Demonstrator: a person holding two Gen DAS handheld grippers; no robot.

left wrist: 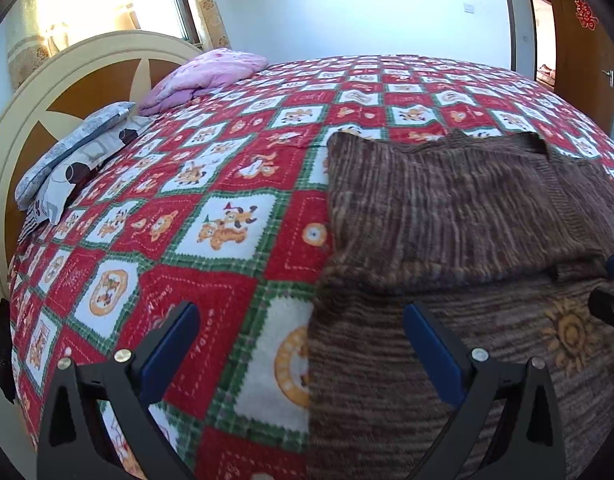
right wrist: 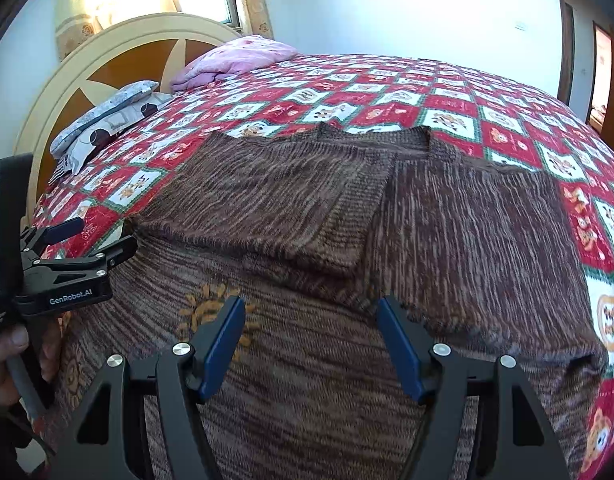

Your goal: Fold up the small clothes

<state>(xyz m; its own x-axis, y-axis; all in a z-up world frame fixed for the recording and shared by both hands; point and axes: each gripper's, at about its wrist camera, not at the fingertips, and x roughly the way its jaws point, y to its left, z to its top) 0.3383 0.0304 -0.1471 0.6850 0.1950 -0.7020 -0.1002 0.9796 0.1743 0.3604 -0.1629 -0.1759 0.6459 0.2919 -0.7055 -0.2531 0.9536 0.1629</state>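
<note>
The right tool [right wrist: 311, 344] hovers just above the garment with its blue-padded jaws set wide and nothing between them; the left tool [left wrist: 303, 344] is likewise spread wide and empty, one finger over the bedspread and the other over the garment's left edge.

The brown, space-dyed knitted sweater [right wrist: 347, 240] lies flat on the red, white and green checked bedspread with cartoon bear patches [left wrist: 227, 184], near the front edge of the bed and well apart from the pink bundled quilt [left wrist: 203, 76] and the grey patterned pillows [left wrist: 75, 148] by the headboard. One fold looks done: its left sleeve is laid across the chest, ending in a neat straight edge near the middle. The right sleeve (as far as the right wrist view shows) is not yet folded in, and the body has not been doubled over, so I judge the job to be roughly a third along.

The knit looks soft and thick, with fine ribbed streaks and an orange sun motif [right wrist: 215, 312] on the near part.
</note>
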